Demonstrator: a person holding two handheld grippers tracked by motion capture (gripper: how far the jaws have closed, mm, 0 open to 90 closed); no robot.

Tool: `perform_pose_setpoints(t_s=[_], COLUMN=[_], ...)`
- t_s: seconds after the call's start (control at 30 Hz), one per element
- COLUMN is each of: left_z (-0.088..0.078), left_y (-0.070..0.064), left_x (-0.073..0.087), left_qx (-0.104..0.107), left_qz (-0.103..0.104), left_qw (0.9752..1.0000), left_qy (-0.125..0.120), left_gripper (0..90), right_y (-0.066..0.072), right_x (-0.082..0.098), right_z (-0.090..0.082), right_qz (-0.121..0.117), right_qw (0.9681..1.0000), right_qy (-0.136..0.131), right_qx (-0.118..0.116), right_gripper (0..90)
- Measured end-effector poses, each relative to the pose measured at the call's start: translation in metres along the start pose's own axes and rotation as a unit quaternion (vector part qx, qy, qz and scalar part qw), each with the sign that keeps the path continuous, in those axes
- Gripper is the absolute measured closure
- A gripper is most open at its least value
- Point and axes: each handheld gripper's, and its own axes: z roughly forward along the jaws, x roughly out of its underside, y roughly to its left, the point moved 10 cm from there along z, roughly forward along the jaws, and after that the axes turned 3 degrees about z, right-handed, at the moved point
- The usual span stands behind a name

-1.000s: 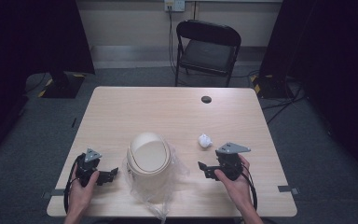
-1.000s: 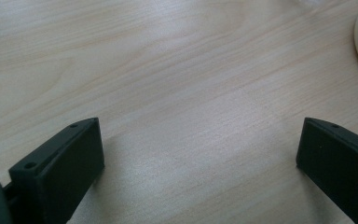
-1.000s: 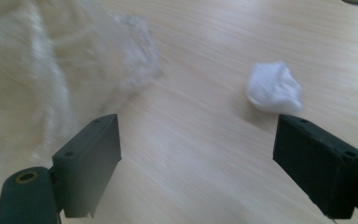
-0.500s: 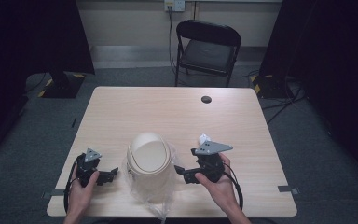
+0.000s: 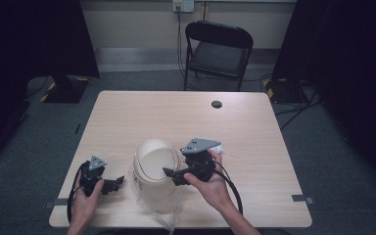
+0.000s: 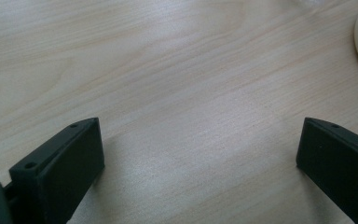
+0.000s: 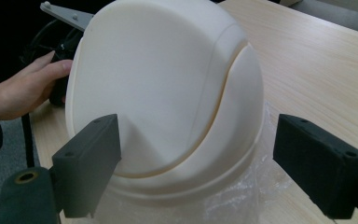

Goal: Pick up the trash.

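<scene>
High view: cream domed bin (image 5: 155, 169) is seen at lower centre of frame, standing upright on the worktop (image 5: 254, 127) near its front edge. A clear plastic liner (image 5: 164, 215) is bunched under and around the base, spilling toward the bottom of frame. The swing lid (image 7: 135, 88) is seated in the dome, its curved seam visible in the right gripper view.

Right tool (image 5: 174, 175) is held just right of the bin, jaws spread wide and aimed at the dome. In the right gripper view (image 7: 205, 172) the two jaws are seen flanking the lower dome, nothing gripped; contact cannot be confirmed. That stance is judged as lining up to press the lid or clamp the top, with the spread matched to the dome's width.

Left tool (image 5: 117, 182) is rested low at lower left of frame, just beside the bin and apart from it. In the left gripper view (image 6: 200, 154) the jaws are seen wide apart over bare wood, with the bin's edge at the upper right corner. It is probably parked close so the bin can be steadied if it slides.

A small white crumpled item (image 5: 216, 147) is partly hidden behind the right tool; likely waste meant for the bin. A dark round object (image 5: 217, 104) lies well apart toward the far edge. A folding chair (image 5: 219, 46) stands beyond the worktop.
</scene>
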Motion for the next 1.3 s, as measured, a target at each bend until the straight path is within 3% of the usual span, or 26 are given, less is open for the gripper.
perform_pose_setpoints(t_s=[0.23, 0.43, 0.93, 1.3], left_z=[0.000, 0.000, 0.000, 0.000], left_y=[0.000, 0.000, 0.000, 0.000], left_x=[0.000, 0.000, 0.000, 0.000], left_qx=[0.000, 0.000, 0.000, -0.001], left_qz=[0.000, 0.000, -0.002, -0.001], left_qw=[1.0000, 1.0000, 1.0000, 1.0000], left_qy=[0.000, 0.000, 0.000, 0.000], left_gripper=[0.3, 0.3, 0.4, 0.3], right_y=[-0.003, -0.007, -0.014, -0.017], right_x=[0.000, 0.006, 0.013, 0.012], right_z=[0.012, 0.024, 0.047, 0.051], right_qz=[-0.006, 0.006, 0.023, 0.030], right_qw=[0.9998, 0.9992, 0.9983, 0.9978], right_qy=[0.018, 0.038, 0.052, 0.058], right_qx=[0.000, -0.003, 0.009, 0.012], right_gripper=[14.4, 14.0, 15.5, 16.3])
